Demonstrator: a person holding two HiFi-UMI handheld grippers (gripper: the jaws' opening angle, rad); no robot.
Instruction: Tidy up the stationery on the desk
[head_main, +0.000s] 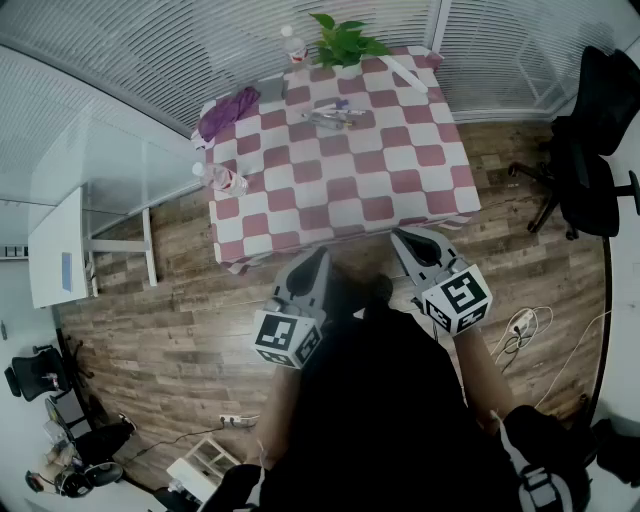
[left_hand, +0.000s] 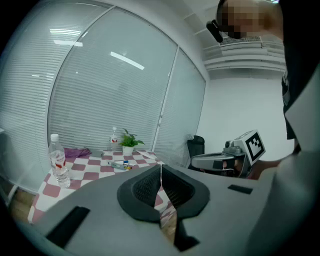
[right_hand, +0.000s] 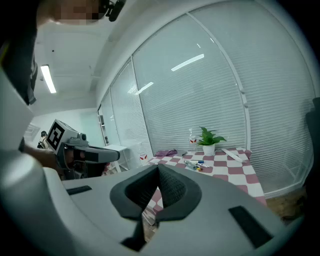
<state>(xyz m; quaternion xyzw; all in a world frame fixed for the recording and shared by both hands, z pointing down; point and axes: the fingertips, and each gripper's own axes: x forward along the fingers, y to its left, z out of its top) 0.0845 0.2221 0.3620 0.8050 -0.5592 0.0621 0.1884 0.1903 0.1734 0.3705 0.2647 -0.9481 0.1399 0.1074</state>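
Observation:
A small cluster of pens (head_main: 333, 117) lies toward the back of the pink-and-white checkered table (head_main: 400, 190); it also shows in the left gripper view as pens (left_hand: 120, 165) and in the right gripper view as pens (right_hand: 195, 164). A long white strip (head_main: 405, 72) lies at the back right corner. My left gripper (head_main: 320, 256) and right gripper (head_main: 404, 238) hover side by side just short of the table's front edge, well away from the pens. Both are shut with nothing between the jaws, as seen at the left gripper (left_hand: 161, 175) and the right gripper (right_hand: 158, 175).
A potted plant (head_main: 345, 40) and a water bottle (head_main: 293, 45) stand at the table's back edge. A purple cloth (head_main: 228, 112) and another bottle (head_main: 222, 178) are on the left side. A black office chair (head_main: 590, 150) stands right, a white side desk (head_main: 60, 250) left, cables (head_main: 520, 325) on the floor.

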